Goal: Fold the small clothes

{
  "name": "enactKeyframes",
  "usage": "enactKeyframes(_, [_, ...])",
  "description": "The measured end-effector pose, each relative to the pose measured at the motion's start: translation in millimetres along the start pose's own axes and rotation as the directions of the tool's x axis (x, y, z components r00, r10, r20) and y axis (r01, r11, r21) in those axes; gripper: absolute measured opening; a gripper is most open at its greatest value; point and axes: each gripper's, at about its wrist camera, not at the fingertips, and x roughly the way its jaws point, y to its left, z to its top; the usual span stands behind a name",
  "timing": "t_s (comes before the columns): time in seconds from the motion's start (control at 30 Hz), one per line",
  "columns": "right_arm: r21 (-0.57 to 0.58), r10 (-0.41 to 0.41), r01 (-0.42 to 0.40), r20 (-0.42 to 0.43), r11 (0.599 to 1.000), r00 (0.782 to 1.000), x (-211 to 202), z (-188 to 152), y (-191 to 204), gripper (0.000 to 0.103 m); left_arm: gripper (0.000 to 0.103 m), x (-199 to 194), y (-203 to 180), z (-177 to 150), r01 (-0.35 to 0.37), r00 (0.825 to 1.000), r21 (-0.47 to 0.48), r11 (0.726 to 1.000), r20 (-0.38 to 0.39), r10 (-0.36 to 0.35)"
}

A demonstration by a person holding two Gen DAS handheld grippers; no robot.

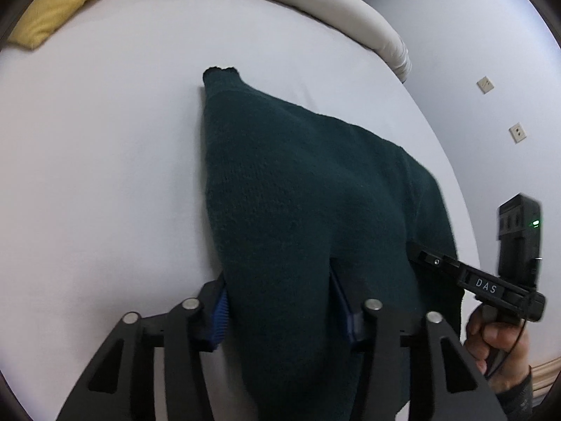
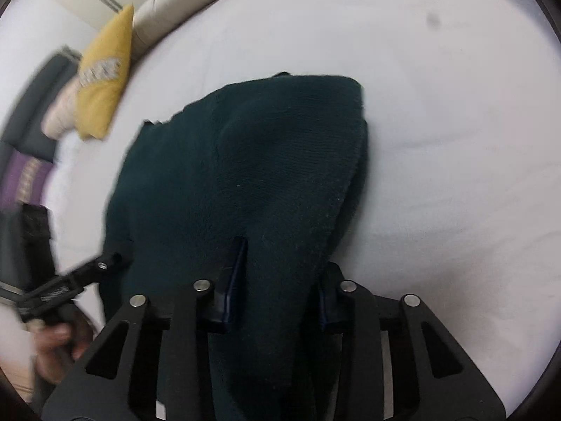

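Between both tongs' pads bunches the green sweater (image 1: pixel 298 182), left (image 1: pixel 280 301) and right (image 2: pixel 280 280) grasping it.

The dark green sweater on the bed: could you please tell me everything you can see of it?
The dark green sweater is a thick, fuzzy knit with a ribbed cuff at the far end of one sleeve. It lies bunched on the white sheet, its near edge raised. Cloth fills the gap between the blue pads of both the left gripper and the right gripper, which pinch that edge side by side.
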Motion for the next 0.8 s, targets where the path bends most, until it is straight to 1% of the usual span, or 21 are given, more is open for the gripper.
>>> enactKeyframes(0.07, [-0.041,-0.078,0.079,0.020,0.996,0.997,-8.6,-2.4,18.7,0.023,0.044,-12.5,-3.8,-2.8,-0.008,1.000,0.015,1.000,0.001,0.008])
enactKeyframes(0.13, [-0.064,-0.097,0.100,0.050,0.993,0.994,-23.9,-6.7,33.2,0.022,0.044,-30.3,-6.0,-9.3,-0.019,1.000,0.041,0.999,0.013,0.018])
enactKeyframes(0.27, [-0.097,0.000,0.009,0.091,0.995,0.996,-65.5,-27.8,70.7,0.022,0.043,-84.1,-1.4,-35.4,-0.038,0.998,0.082,0.996,0.054,0.034])
enactKeyframes(0.37, [-0.142,0.066,-0.052,0.097,0.988,0.993,-89.5,-56.9,96.0,0.022,0.043,-121.9,13.2,-58.0,-0.037,0.998,0.089,0.995,0.055,0.032])
enactKeyframes(0.43, [-0.159,0.124,-0.109,0.085,0.981,0.989,-97.4,-78.5,117.9,0.022,0.044,-142.3,24.3,-72.9,-0.044,0.998,0.097,0.994,0.048,0.040])
enactKeyframes(0.5, [-0.155,0.174,-0.163,0.060,0.974,0.983,-97.4,-95.4,131.5,0.022,0.044,-161.4,36.0,-89.8,-0.057,0.998,0.103,0.993,0.046,0.052])
enactKeyframes(0.6, [-0.164,0.210,-0.204,0.019,0.965,0.978,-90.3,-122.4,147.0,0.022,0.044,-176.2,54.9,-107.3,-0.085,0.996,0.097,0.992,0.049,0.080])
enactKeyframes(0.63, [-0.167,0.217,-0.213,0.008,0.963,0.976,-86.1,-129.2,151.5,0.022,0.044,-180.8,66.1,-115.8,-0.091,0.995,0.087,0.992,0.046,0.087])
enactKeyframes(0.7, [-0.159,0.227,-0.227,-0.019,0.961,0.974,-71.0,-145.3,173.2,0.022,0.044,-182.8,83.2,-124.7,-0.101,0.994,0.058,0.993,0.039,0.099])
enactKeyframes(0.77, [-0.176,0.217,-0.219,-0.029,0.960,0.976,-53.5,-155.4,190.0,0.022,0.044,-175.8,91.2,-127.4,-0.112,0.993,0.065,0.992,0.045,0.109])
enactKeyframes(0.8, [-0.188,0.210,-0.211,-0.027,0.959,0.977,-46.2,-158.8,205.3,0.022,0.044,-173.5,95.3,-127.6,-0.111,0.993,0.066,0.992,0.047,0.108])
